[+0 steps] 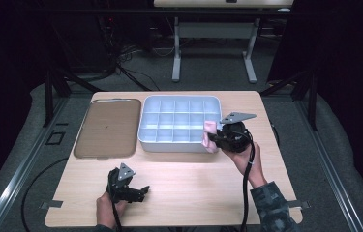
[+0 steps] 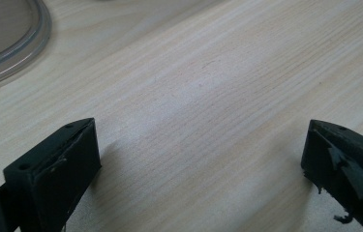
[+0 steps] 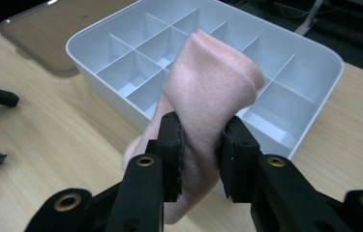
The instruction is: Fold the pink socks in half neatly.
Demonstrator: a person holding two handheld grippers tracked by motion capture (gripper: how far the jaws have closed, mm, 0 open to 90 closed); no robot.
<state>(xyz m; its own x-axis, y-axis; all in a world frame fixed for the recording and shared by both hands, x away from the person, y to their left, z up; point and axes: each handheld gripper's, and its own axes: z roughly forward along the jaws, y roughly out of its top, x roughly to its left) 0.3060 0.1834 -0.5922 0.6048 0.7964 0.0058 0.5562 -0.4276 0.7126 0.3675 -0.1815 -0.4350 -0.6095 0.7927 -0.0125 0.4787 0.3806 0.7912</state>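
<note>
Two black jaws of the right gripper point(image 3: 199, 145) clamp a folded pink sock point(image 3: 208, 92), which rises past the fingertips and leans over the near wall of the white divided box point(image 3: 314, 53) beyond them. The high view places this gripper point(image 1: 213, 137) at the box's front right corner, detail the close view lacks. The left gripper point(image 2: 201, 154) stands wide open with bare wooden table point(image 2: 208, 87) between its fingers, the clear lid point(image 2: 9, 43) beyond the left finger.
</note>
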